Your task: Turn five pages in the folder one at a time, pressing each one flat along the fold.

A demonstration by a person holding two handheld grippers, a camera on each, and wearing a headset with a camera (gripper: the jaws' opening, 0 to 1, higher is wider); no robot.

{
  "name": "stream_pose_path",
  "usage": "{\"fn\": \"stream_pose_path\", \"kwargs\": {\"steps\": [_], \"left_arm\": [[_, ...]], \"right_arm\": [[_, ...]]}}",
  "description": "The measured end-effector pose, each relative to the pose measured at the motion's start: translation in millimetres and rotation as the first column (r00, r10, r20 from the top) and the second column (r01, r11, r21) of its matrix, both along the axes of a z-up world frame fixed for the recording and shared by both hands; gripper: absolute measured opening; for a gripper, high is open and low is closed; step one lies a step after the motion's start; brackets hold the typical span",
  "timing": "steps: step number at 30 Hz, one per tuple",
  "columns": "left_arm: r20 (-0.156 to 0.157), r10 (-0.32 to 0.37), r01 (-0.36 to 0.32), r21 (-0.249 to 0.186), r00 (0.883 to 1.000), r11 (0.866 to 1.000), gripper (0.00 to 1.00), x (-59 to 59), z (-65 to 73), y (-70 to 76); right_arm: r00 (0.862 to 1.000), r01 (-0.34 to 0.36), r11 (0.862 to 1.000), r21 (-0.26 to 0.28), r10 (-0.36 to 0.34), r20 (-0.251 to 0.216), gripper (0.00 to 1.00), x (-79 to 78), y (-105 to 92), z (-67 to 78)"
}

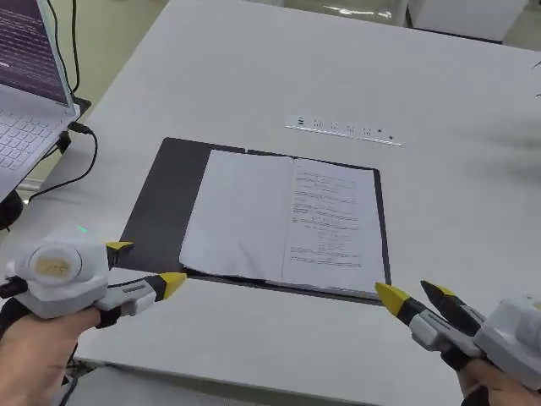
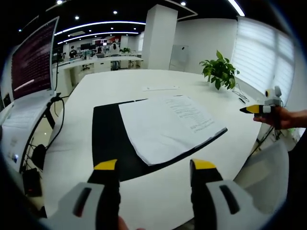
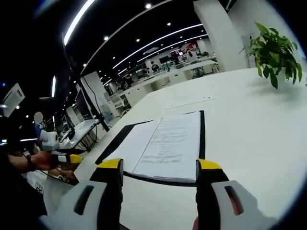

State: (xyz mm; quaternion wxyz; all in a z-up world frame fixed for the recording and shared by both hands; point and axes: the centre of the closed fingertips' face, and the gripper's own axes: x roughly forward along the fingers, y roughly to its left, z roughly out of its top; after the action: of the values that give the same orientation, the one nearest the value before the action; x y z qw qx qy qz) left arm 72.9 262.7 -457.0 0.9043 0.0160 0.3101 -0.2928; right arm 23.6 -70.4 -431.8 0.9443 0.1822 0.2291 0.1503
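A black folder [image 1: 161,216] lies open on the white table, a blank turned page [image 1: 241,216] on its left half and a printed page [image 1: 334,224] on its right. My left gripper [image 1: 145,264] hovers open at the folder's near left corner, nothing between its yellow tips. My right gripper [image 1: 414,296] hovers open just off the folder's near right corner. The left gripper view has the folder [image 2: 108,134] ahead of the open left gripper [image 2: 154,165], with the right gripper [image 2: 254,109] far right. The right gripper view has the printed page [image 3: 172,143] beyond the open right gripper [image 3: 158,164].
An open laptop [image 1: 25,93] stands at the table's far left with black cables [image 1: 80,161] trailing beside it. A thin strip of small items [image 1: 342,131] lies beyond the folder. A potted plant [image 2: 220,71] stands at the table's far end.
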Motion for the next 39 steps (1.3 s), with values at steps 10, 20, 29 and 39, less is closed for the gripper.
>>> {"fn": "stream_pose_path", "kwargs": {"steps": [10,20,29,39], "left_arm": [[-0.009,-0.083,0.083,-0.006,0.997,0.997,0.56,24.5,-7.2,-27.2],[0.015,-0.222,0.223,-0.030,0.975,0.974,0.56,38.7,-1.5,-91.1],[0.052,-0.422,0.424,-0.038,0.905,0.905,0.59,40.8,0.4,-194.4],[0.056,-0.529,0.529,0.004,0.847,0.848,0.61,33.4,-24.5,-279.3]], "right_arm": [[0.998,0.049,0.999,0.011,-0.049,-0.027,0.57,3.6,0.3,-13.0],[0.996,0.088,0.996,0.021,-0.087,-0.025,0.57,11.0,-13.5,-15.8],[0.995,0.092,0.995,0.029,-0.092,-0.028,0.60,3.7,-20.6,-16.2],[0.996,0.086,0.995,0.047,-0.084,-0.040,0.60,-7.2,-21.2,-15.5]]}}
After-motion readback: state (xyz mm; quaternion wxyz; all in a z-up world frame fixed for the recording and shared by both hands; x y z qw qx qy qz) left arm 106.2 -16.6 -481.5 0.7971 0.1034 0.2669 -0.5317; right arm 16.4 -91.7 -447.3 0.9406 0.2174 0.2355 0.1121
